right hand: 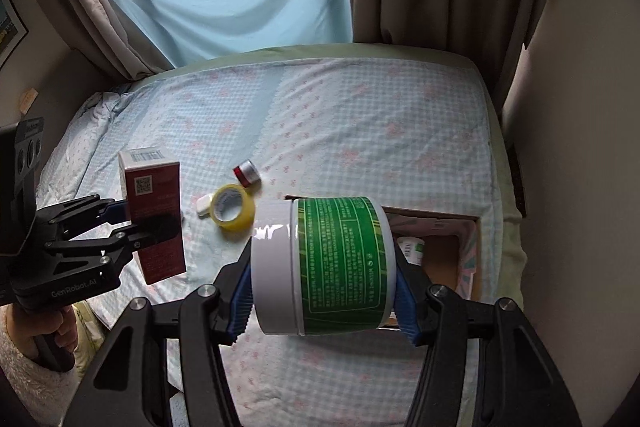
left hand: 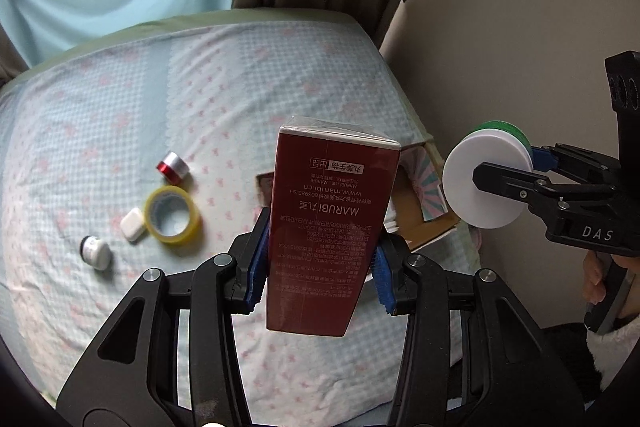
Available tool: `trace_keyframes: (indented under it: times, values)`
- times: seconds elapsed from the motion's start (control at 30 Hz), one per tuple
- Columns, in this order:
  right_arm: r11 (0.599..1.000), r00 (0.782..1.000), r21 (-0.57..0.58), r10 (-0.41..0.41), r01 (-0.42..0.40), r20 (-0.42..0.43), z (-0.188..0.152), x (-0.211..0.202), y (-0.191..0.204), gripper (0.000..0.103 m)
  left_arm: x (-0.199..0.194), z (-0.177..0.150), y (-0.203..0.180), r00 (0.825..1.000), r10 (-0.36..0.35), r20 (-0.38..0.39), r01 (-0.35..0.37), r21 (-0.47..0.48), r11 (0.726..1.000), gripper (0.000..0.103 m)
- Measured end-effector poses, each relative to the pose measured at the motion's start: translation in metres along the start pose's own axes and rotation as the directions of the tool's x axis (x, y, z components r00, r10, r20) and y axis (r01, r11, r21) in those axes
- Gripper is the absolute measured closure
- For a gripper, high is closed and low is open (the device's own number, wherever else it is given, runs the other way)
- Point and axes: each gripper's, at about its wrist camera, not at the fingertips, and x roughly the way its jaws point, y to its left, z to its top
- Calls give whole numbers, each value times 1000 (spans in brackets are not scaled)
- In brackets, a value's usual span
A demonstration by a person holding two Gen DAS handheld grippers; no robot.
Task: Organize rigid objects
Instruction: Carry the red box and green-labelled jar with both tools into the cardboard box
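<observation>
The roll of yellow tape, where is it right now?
The roll of yellow tape lies flat on the checked bedsheet, left of the held red box in the left wrist view, between a small white case and a red-and-silver cap.

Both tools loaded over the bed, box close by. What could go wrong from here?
1. The left tool pinches the tall red carton near its lower end only; it may pivot or slip.
2. The right tool clamps the green jar end to end, one pad on the glossy lid; it might slide.
3. The cardboard box already holds an item, so a drop could hit it.
</observation>
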Motion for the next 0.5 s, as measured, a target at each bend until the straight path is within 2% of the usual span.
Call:
trace_keyframes:
  times: [0.23, 0.33, 0.5]
  values:
    - [996, 999, 87, -23, 28, -49, -7, 31, -71, 49, 75, 6, -49, 996, -42, -76, 42, -8, 999, 63]
    - [993, 996, 95, -58, 65, -74, -10, 49, -91, 49, 107, 8, -64, 993, -47, -108, 47, -7, 999, 63]
    - [991, 989, 103, -75, 89, -129, -16, 91, -114, 49, 166, 7, -69, 982, -57, -182, 50, -45, 998, 63]
